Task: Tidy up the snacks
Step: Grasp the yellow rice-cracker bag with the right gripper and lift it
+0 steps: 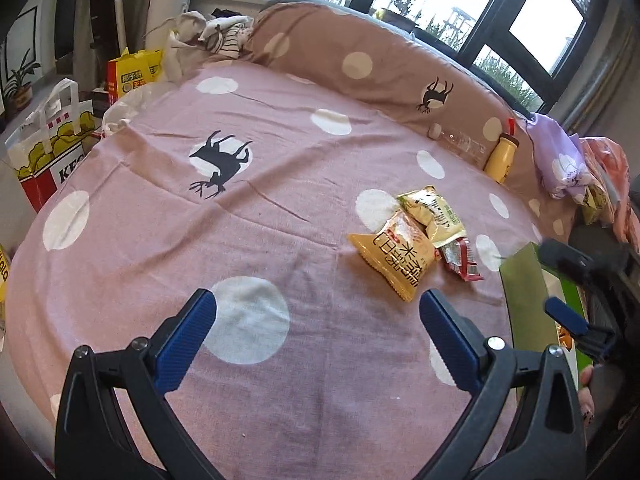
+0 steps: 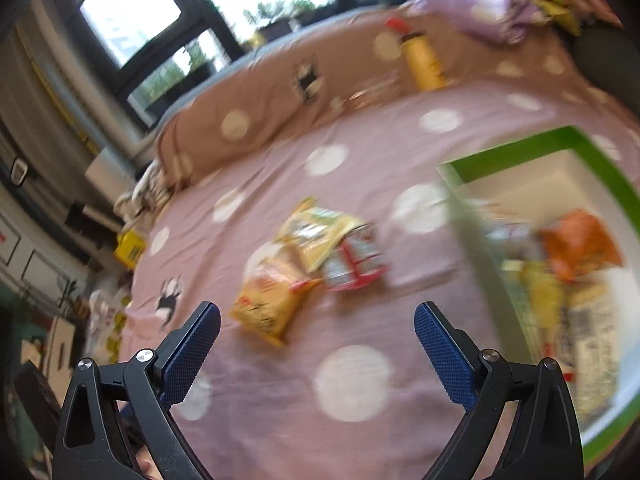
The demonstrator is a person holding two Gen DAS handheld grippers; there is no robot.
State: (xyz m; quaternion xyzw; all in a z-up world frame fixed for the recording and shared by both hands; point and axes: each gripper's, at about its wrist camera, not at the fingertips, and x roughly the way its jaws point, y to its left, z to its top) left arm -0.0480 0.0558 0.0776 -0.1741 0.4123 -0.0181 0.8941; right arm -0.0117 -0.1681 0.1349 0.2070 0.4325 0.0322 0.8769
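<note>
Left wrist view low over bedspread, right wrist view tilted, blurred, both sharing snack packets

A round bed in pink polka-dot deer-print sheet sits below black-framed windows bright with daylight.

Three snack packets lie overlapping on the bedspread, just left of the open box. More packets lie inside the box. A bottle lies behind them against the pillow.
</note>
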